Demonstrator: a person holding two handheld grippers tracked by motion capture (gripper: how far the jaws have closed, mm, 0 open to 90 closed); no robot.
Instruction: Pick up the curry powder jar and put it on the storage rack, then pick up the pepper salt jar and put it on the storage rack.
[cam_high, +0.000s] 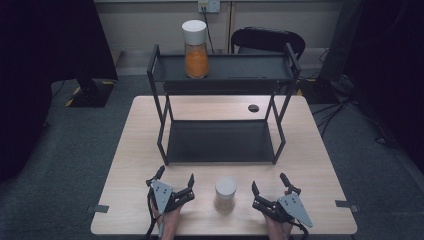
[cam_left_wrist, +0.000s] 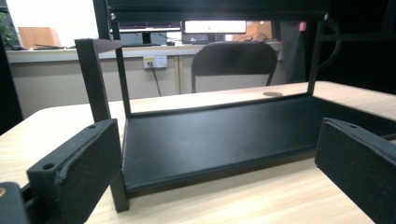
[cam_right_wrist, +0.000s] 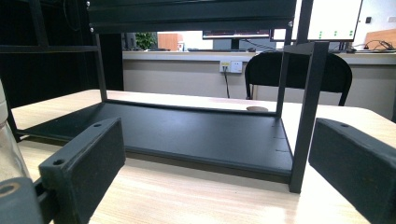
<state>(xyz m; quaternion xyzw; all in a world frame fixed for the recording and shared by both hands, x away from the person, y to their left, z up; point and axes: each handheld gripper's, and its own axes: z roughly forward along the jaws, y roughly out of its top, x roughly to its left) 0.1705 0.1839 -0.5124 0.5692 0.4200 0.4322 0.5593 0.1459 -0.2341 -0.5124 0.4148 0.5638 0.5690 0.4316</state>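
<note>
1. Your left gripper and right gripper both rest near the table's front edge with jaws spread wide and nothing between them; the pale-lidded jar stands upright between the two, apart from each.
2. That jar is a tall, narrow cylinder with a smooth clear wall and a rounded off-white lid. Pinch it high or off-centre and I'd expect it to tip or twist out of the flat black pads.
3. In the right gripper view the jar's glassy wall sits at the far left, outside the jaws. Close from there and you would likely shove it sideways toward the other gripper.
4. The black rack has thin square metal posts and a matte lower shelf with a low front lip. A lifted jar could catch on that lip or a front post.
5. The orange-filled jar stands toward the left end of the rack's top shelf. Knocking the frame could rock it.
6. The table is smooth pale wood-grain laminate, so a nudged jar will probably slide.
</note>
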